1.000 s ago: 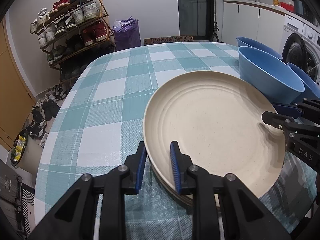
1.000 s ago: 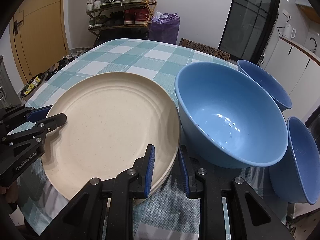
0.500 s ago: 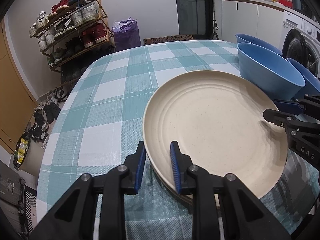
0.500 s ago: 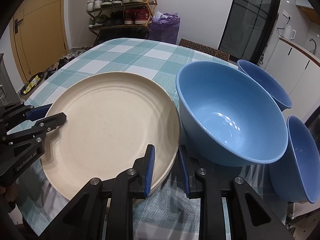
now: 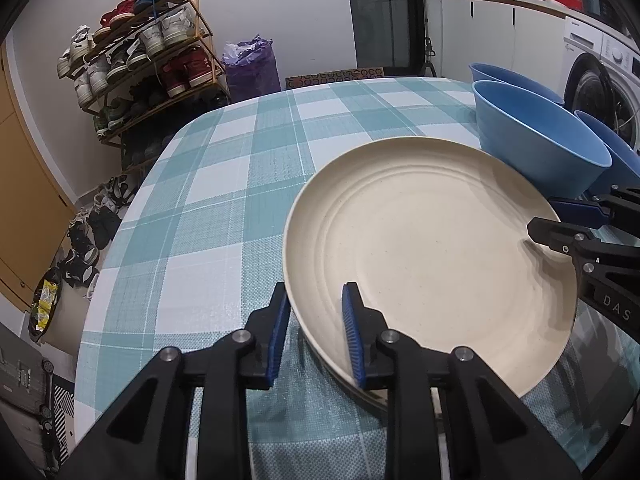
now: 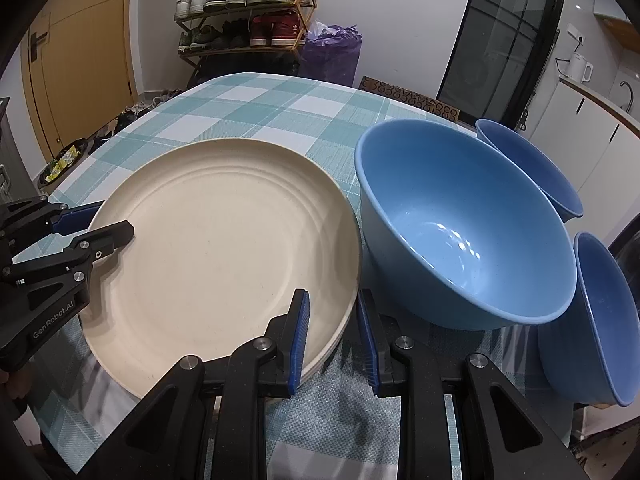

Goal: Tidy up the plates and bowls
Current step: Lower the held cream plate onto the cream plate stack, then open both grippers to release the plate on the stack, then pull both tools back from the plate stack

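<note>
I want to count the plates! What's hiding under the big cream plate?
Under the cream plate another plate's rim peeks out. Below lies the checked tablecloth. The plate covers the rest.

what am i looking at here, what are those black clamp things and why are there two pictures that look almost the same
Those black clamps are hand-held grippers, not a robot arm: a person holds one in each hand, and each carries a wide-angle camera looking forward along its two fingers. So the two pictures show the same moment from the two tools.

One picture looks along the left gripper, the other along the right gripper. Each also shows the other tool at its edge.

On the table with the checked cloth lies a stack of cream plates. Beside it stands a large blue bowl, with two more blue bowls behind it and to its right.

Each gripper straddles the stack's rim on opposite sides, one blue-padded finger above the top plate, one outside. The jaws are nearly closed, apparently clamping the rim.
</note>
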Available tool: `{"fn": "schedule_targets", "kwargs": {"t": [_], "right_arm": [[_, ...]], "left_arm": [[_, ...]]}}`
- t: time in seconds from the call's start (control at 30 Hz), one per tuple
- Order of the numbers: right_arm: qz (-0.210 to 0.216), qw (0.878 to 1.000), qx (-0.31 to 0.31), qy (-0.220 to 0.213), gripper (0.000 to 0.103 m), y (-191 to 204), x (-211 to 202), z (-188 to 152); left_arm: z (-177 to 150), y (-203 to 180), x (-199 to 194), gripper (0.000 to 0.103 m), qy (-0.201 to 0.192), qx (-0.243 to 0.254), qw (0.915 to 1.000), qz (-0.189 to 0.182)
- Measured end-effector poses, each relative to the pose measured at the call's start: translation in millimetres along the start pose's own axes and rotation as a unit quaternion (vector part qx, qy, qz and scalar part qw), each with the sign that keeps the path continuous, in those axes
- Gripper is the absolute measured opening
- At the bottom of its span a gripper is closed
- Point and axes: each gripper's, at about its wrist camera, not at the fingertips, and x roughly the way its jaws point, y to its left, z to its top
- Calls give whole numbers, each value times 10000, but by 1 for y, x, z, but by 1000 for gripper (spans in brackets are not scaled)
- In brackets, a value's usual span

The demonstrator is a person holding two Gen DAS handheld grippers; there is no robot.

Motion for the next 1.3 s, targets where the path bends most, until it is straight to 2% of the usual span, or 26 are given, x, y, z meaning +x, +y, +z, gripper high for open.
{"fn": "schedule_targets", "kwargs": {"t": [0.6, 0.7, 0.73, 0.83, 0.9, 0.93, 1.0, 1.07, 1.1, 1.13, 1.17, 1.3], "right_arm": [[62, 9999, 49, -101, 25, -2, -8, -1], [169, 9996, 90, -202, 25, -3, -15, 1], [212, 9994, 98, -238, 26, -3, -17, 2], [324, 9987, 106, -367, 38, -1, -24, 4], [393, 9982, 102, -446, 50, 1, -29, 5], [424, 9978, 112, -498, 52, 2, -31, 6], [453, 9975, 85, -531, 67, 5, -36, 8], [540, 9965, 33, -637, 76, 8, -41, 9], [579, 9960, 13, -688, 82, 10, -43, 10], [583, 9957, -7, -716, 83, 12, -45, 11], [557, 9955, -36, -765, 85, 14, -47, 11], [628, 9943, -66, -858, 102, 17, -53, 15]], "left_arm": [[4, 6, -4, 29, 57, -134, 9998, -158], [6, 8, -12, 41, -28, -196, 9996, -206], [7, 9, -15, 49, -45, -224, 9995, -200], [10, 13, -26, 53, -192, -297, 9991, -251], [12, 14, -33, 53, -263, -317, 9987, -286], [13, 15, -36, 54, -299, -330, 9985, -307], [15, 18, -41, 60, -341, -349, 9982, -357], [16, 20, -47, 86, -458, -392, 9977, -316], [15, 22, -51, 91, -535, -408, 9973, -292], [15, 23, -55, 96, -626, -421, 9968, -278], [15, 25, -58, 99, -705, -424, 9962, -299], [16, 29, -67, 101, -767, -446, 9958, -234]]}}
